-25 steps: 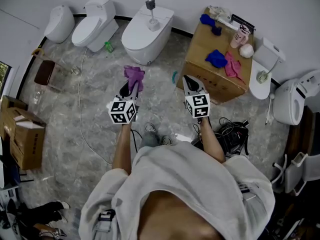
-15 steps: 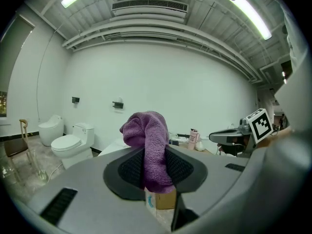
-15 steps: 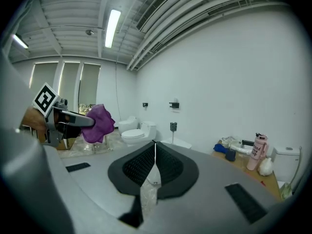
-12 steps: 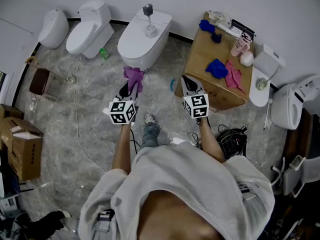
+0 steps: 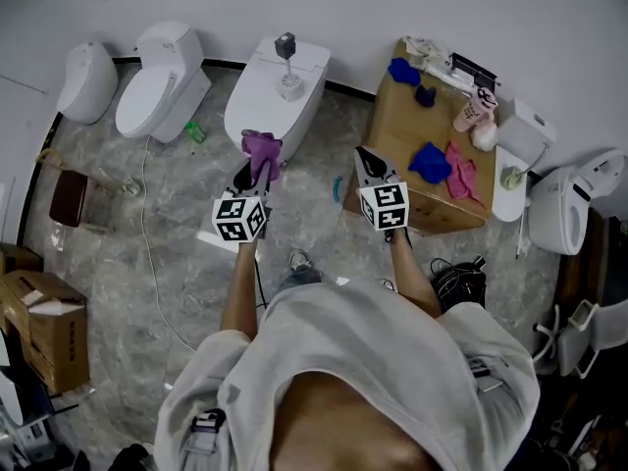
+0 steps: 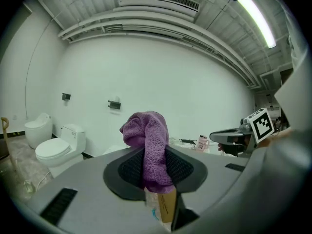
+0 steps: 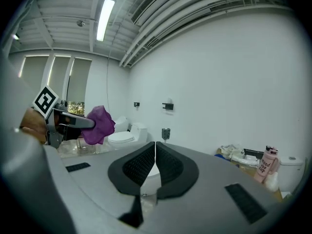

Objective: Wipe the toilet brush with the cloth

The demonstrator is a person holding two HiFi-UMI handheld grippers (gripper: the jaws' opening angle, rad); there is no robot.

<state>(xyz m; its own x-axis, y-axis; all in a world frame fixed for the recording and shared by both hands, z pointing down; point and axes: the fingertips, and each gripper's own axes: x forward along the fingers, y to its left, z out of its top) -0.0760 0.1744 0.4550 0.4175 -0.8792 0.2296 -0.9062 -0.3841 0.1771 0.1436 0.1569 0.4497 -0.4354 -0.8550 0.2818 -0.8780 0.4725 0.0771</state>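
The toilet brush [image 5: 286,59] stands upright in its white holder on the shut lid of the middle toilet [image 5: 257,114], grey square handle top up. In the right gripper view the brush handle [image 7: 165,132] shows far off, just above the jaws. My left gripper [image 5: 253,172] is shut on a purple cloth [image 5: 261,149], held in the air short of that toilet. The cloth [image 6: 147,147] bunches up between the pads and hangs over them. My right gripper [image 5: 366,161] is level with it to the right, jaws [image 7: 155,152] shut with nothing between them.
A cardboard box [image 5: 400,126] at the right carries blue cloths [image 5: 429,162], a pink cloth [image 5: 459,171] and a pink bottle [image 5: 475,110]. Two more toilets [image 5: 157,86] stand at the left, others at the right. A cable [image 5: 147,224] trails over the marble floor.
The person has stepped toward the middle toilet, which now sits closer below the grippers. Both grippers keep their pose; the left still grips the cloth.
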